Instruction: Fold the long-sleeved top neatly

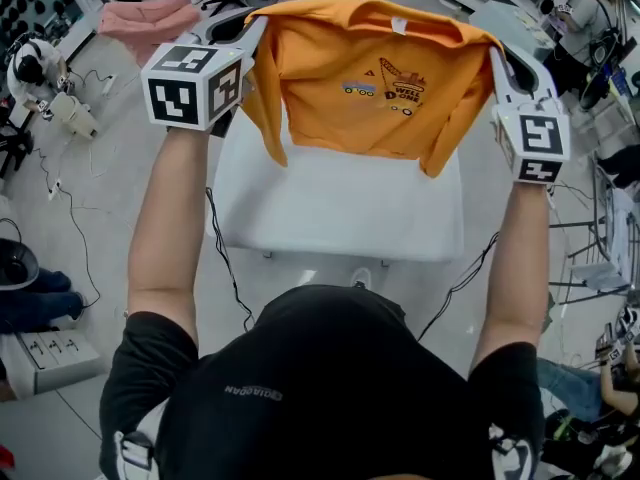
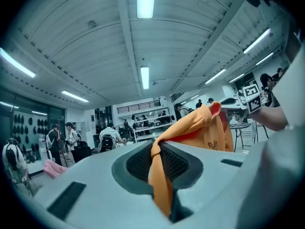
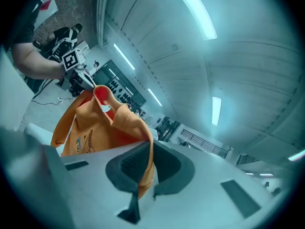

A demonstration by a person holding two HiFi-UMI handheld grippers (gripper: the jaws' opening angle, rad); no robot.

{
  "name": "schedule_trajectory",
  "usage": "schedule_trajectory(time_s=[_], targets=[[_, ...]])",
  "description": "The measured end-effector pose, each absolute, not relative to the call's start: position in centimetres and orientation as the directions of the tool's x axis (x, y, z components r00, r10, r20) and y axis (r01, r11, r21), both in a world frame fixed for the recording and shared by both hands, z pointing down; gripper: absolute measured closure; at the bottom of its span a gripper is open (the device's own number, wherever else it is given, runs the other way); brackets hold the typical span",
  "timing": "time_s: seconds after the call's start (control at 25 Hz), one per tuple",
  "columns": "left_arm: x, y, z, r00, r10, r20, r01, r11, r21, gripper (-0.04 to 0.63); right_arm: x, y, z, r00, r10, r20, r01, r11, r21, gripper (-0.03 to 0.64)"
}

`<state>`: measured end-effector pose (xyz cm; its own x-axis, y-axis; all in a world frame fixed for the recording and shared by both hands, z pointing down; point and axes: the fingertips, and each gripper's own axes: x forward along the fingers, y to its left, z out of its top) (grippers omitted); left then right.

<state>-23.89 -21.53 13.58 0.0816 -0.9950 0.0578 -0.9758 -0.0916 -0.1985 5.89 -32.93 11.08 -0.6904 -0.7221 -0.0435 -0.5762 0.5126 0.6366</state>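
Fabric fills both grips. The left gripper's (image 2: 156, 151) fingers (image 2: 136, 163) are clenched on a narrow bunch of the orange long-sleeved top (image 1: 370, 78). The right gripper's (image 3: 145, 154) fingers (image 3: 125, 163) are clamped the same way on its other upper corner. Held so, the top hangs spread in the air above the white table (image 1: 340, 208), printed front toward the person, with its lower hem over the table's far half.

The greatest risk, as I judge it, is the thin bite. Each pair holds only an edge of cloth, so a quick swing down to the table could pull one corner free and drop that side in a heap. Lowering the two corners unevenly would lay the top skewed or creased on the table and spoil the folds to come. I cannot tell where the sleeves hang. If they are behind the body, they could land bunched beneath it.
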Motion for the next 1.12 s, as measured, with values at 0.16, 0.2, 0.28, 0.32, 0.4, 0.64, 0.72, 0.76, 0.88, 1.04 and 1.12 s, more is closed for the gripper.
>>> schedule_trajectory(time_s=[0.16,0.2,0.28,0.32,0.4,0.64,0.72,0.76,0.88,1.04,1.12], targets=[[-23.6,-20.5,13.9,0.125,-0.990,0.063,-0.974,-0.134,-0.183,0.558,6.4,-30.8,11.1,-0.659,-0.751,-0.031,-0.589,0.490,0.643,0.594],[-23.3,-20.3,14.0,0.132,-0.989,0.062,-0.973,-0.141,-0.181,0.558,6.7,-30.3,11.3,-0.654,-0.756,-0.028,-0.591,0.488,0.642,0.594],[-22.3,-19.6,14.4,0.144,-0.988,0.058,-0.972,-0.153,-0.176,0.558,7.8,-29.4,11.9,-0.648,-0.761,-0.024,-0.596,0.488,0.637,0.594],[-21.7,-19.2,14.6,0.150,-0.987,0.056,-0.973,-0.157,-0.171,0.558,8.5,-28.8,12.2,-0.647,-0.762,-0.022,-0.599,0.491,0.633,0.594],[-20.4,-17.8,15.1,0.161,-0.986,0.051,-0.974,-0.167,-0.154,0.558,9.8,-27.3,12.7,-0.651,-0.759,-0.019,-0.601,0.500,0.624,0.594],[-18.4,-12.7,15.4,0.148,-0.988,0.053,-0.981,-0.154,-0.122,0.558,11.5,-22.2,11.9,-0.691,-0.722,-0.027,-0.579,0.531,0.618,0.594],[-17.6,-11.6,15.6,0.134,-0.989,0.061,-0.984,-0.141,-0.113,0.558,12.1,-21.4,11.8,-0.707,-0.707,-0.020,-0.574,0.557,0.600,0.594],[-17.0,-11.0,15.8,0.127,-0.990,0.065,-0.985,-0.134,-0.110,0.558,12.6,-21.1,12.0,-0.715,-0.699,-0.016,-0.573,0.573,0.586,0.594],[-14.0,-8.2,16.8,0.103,-0.993,0.064,-0.985,-0.110,-0.132,0.558,15.3,-18.9,13.4,-0.737,-0.675,-0.024,-0.572,0.606,0.553,0.594],[-11.1,-4.9,17.3,0.069,-0.996,0.058,-0.986,-0.077,-0.147,0.558,17.9,-16.4,14.2,-0.762,-0.646,-0.046,-0.560,0.621,0.549,0.594],[-11.0,-4.4,16.8,0.054,-0.996,0.066,-0.987,-0.063,-0.147,0.558,17.8,-16.3,13.8,-0.771,-0.635,-0.041,-0.549,0.632,0.547,0.594]])
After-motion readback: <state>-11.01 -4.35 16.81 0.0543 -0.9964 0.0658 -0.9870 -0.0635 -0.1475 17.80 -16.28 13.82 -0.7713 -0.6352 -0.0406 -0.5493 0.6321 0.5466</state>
